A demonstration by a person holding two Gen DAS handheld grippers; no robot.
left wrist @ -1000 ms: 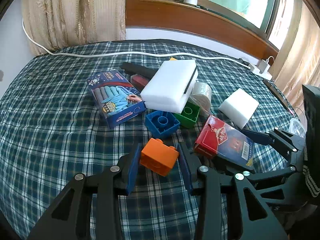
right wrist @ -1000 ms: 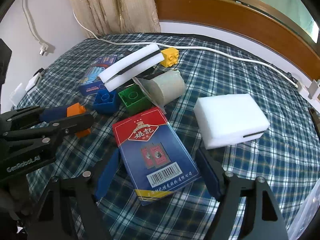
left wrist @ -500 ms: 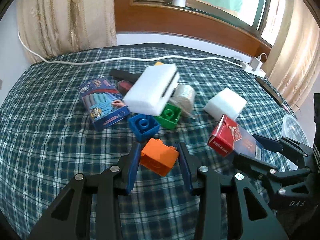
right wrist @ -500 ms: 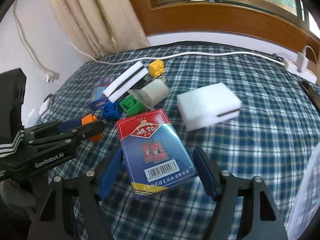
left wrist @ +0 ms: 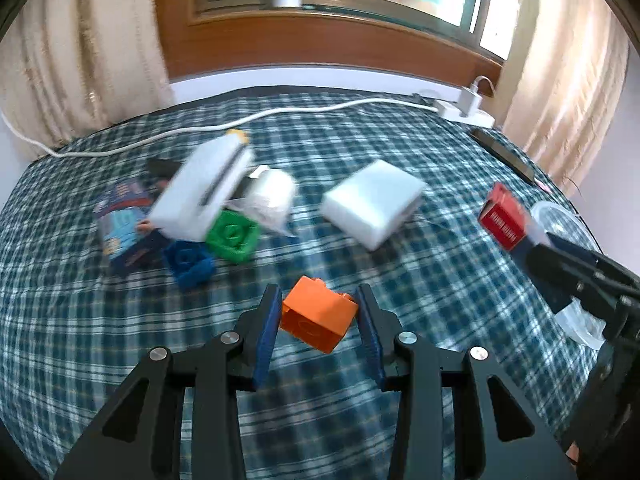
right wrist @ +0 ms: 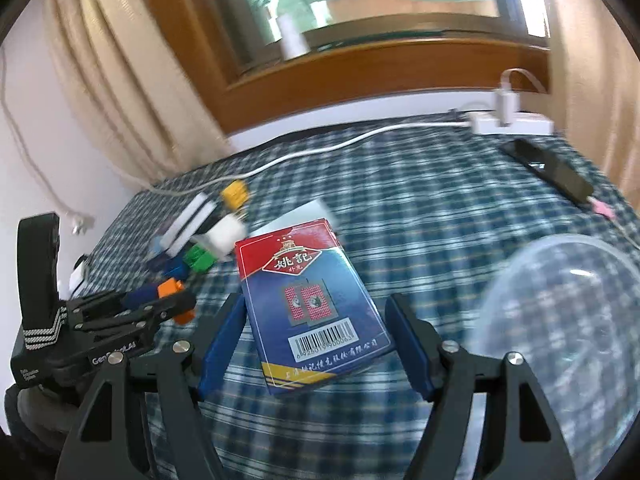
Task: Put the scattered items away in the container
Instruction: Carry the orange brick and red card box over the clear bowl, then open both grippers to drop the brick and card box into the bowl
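Left wrist: your left gripper (left wrist: 318,322) stays clenched on the hard orange block (left wrist: 318,318), now lifted off the plaid cloth (left wrist: 80,320), nearer the clear plastic container (left wrist: 560,216). Right wrist: your right gripper (right wrist: 316,340), jaws just narrowed, grasps the glossy card box (right wrist: 312,304), carried up beside that round container (right wrist: 560,320); both look ready to drop in.

- Ahead of the left gripper (left wrist: 318,330): bare plaid cloth (left wrist: 360,140), passable.
- Ahead-left of it: a cluster of blue block (left wrist: 188,262), green block (left wrist: 234,236), white sponge (left wrist: 202,190) and paper roll (left wrist: 272,194), packed close together.
- Ahead-right: a second white sponge (left wrist: 372,202), standing apart.
- Right of the right gripper (right wrist: 316,334): clear container (right wrist: 560,344), close by.
- Beyond: black phone (right wrist: 548,170) and power strip (right wrist: 512,124) at the far edge.
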